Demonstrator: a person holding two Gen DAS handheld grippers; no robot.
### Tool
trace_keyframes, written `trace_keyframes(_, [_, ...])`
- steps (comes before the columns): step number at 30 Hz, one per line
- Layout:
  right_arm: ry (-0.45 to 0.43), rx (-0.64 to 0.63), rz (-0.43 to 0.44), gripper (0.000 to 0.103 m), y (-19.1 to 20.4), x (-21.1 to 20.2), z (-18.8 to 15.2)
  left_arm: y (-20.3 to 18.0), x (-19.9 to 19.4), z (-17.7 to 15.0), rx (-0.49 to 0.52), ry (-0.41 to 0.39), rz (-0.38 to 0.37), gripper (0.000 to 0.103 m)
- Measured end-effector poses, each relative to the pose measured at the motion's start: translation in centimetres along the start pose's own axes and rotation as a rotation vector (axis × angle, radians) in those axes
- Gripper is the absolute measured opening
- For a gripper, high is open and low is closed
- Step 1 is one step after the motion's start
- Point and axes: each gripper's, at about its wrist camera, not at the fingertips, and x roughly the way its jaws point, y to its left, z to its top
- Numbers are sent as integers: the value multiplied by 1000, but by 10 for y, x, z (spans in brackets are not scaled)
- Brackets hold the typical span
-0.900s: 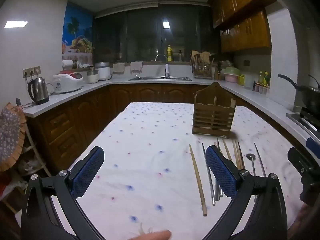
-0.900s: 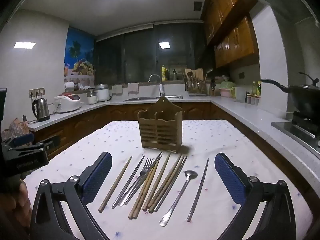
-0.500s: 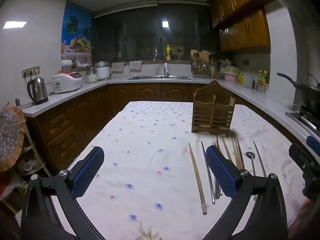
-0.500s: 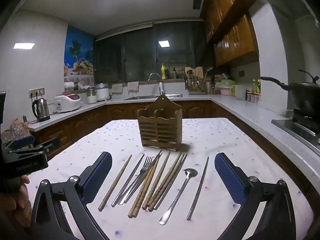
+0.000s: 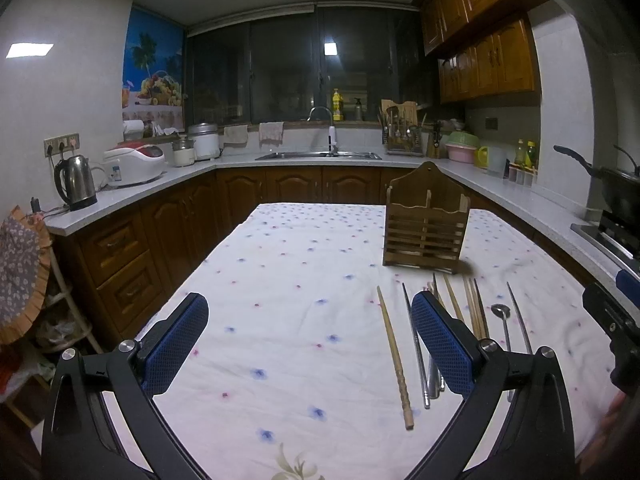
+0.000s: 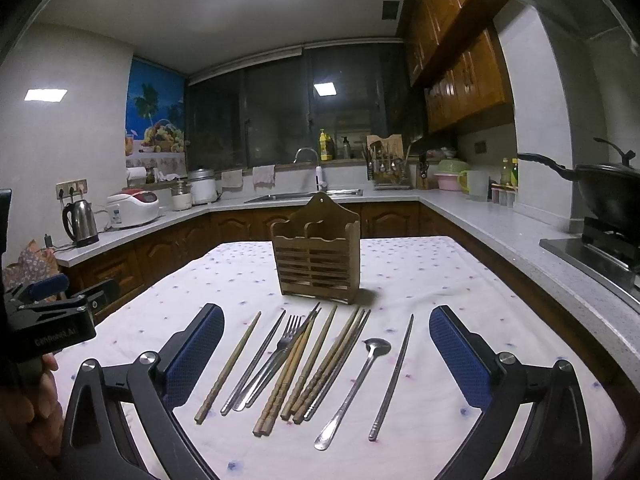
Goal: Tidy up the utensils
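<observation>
Right wrist view: we hold the right tongs [image 6: 326, 354] spread as wide as they go above the tabletop [image 6: 460, 280], gripping nothing, with the row of utensils lying on the cloth between and just beyond their blue pads [image 6: 460, 356]. From our left the row runs: a single wooden chopstick [image 6: 229, 366], a metal chopstick [image 6: 256, 360], a fork [image 6: 286, 340] crossed by more metal chopsticks, several wooden chopsticks [image 6: 320, 364] bunched together, a spoon [image 6: 356, 384] and a lone metal chopstick [image 6: 394, 372] apart at the far right. Just behind the row stands the wooden utensil holder [image 6: 318, 258], upright, its two compartments showing nothing inside.

From the left wrist view, our left tongs [image 5: 308, 340] are equally wide open and hold nothing, poised over bare flowered tablecloth [image 5: 280, 280] to the left of the utensils; their right pad [image 5: 444, 344] hides part of the row. The holder [image 5: 426, 228] stands beyond.

Around the tabletop run kitchen counters with a kettle [image 5: 76, 182], a rice cooker [image 5: 134, 162], a sink [image 5: 320, 155] and a wok [image 6: 608, 192] on the stove.
</observation>
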Motion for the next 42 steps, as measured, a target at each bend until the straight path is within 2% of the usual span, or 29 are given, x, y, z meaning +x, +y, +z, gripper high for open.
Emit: trace_keyframes(42, [17, 44, -24, 103, -15, 0, 1, -4, 5, -3, 15, 13, -2, 103])
